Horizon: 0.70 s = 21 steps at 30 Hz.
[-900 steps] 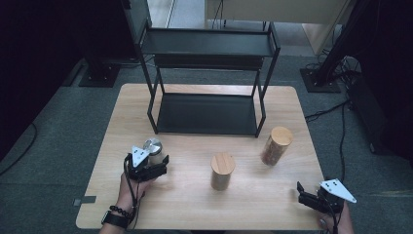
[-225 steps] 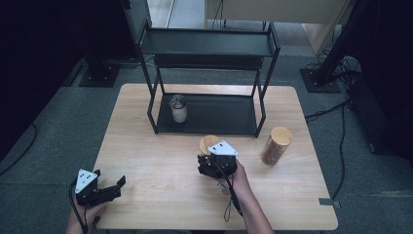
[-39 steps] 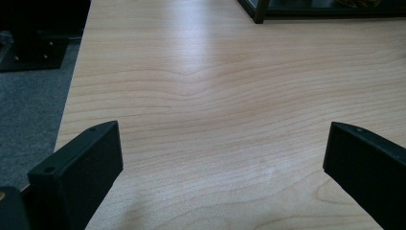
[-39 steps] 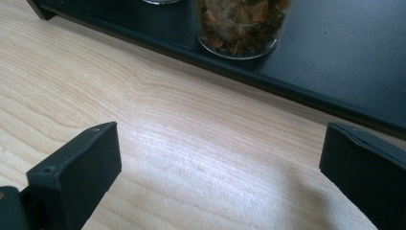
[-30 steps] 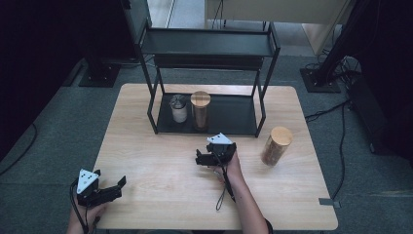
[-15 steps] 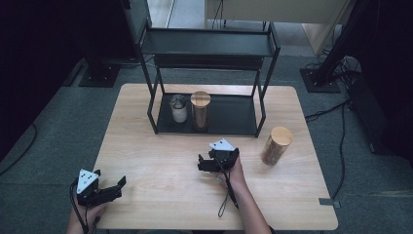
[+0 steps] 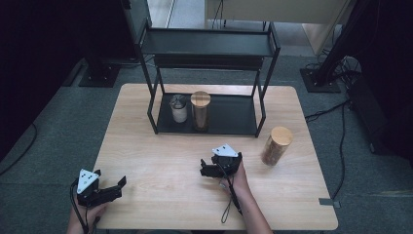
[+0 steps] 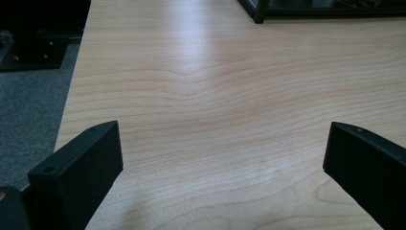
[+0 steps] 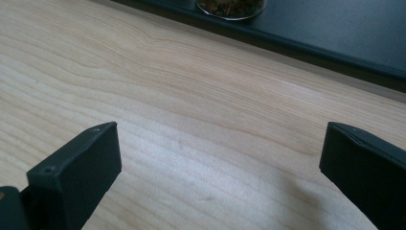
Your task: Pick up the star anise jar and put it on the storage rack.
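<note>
One jar left to shelve

The wooden-lidded jar (image 7: 275,146) stands on the table (image 7: 160,161) right of the right gripper (image 7: 208,170), whose jaws are spread and empty, like the left gripper (image 7: 117,187). Likely glass: rigid, slick, breakable, so grip mid-body. Its contents are hard to make out.

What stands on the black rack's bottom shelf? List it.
On the black metal rack, the bottom shelf bears a small white jar and a tall wood-lidded glass jar, side by side. The jars' contents cannot be made out.

two jars (image 7: 200,110) on shelf (image 7: 229,115); third jar (image 7: 276,145) right.
</note>
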Motion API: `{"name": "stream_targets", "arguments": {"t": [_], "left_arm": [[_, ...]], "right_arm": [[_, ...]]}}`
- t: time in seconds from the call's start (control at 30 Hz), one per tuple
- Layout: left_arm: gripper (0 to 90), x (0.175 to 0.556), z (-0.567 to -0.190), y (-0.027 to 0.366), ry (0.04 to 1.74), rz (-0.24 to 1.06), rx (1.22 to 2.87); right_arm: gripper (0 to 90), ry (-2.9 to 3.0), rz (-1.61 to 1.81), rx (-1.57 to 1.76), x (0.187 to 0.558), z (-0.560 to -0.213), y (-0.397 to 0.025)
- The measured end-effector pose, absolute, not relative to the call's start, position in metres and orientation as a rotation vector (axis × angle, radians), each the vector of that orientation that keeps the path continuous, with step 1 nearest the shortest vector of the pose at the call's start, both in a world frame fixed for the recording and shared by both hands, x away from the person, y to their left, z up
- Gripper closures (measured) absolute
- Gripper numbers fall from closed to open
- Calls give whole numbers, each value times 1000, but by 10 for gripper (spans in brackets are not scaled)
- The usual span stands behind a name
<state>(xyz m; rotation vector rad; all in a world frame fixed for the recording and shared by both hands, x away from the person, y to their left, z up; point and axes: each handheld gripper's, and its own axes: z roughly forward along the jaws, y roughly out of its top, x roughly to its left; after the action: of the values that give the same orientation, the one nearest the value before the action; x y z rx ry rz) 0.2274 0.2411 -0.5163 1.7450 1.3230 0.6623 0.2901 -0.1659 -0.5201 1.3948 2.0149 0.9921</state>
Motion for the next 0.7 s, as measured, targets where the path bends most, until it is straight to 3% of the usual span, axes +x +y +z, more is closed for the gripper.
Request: {"name": "stream_targets", "arguments": {"t": [0.7], "left_arm": [[1, 228, -516, 241, 1325, 666, 1746]], "right_arm": [[3, 2011, 989, 1368, 261, -520, -187]]}}
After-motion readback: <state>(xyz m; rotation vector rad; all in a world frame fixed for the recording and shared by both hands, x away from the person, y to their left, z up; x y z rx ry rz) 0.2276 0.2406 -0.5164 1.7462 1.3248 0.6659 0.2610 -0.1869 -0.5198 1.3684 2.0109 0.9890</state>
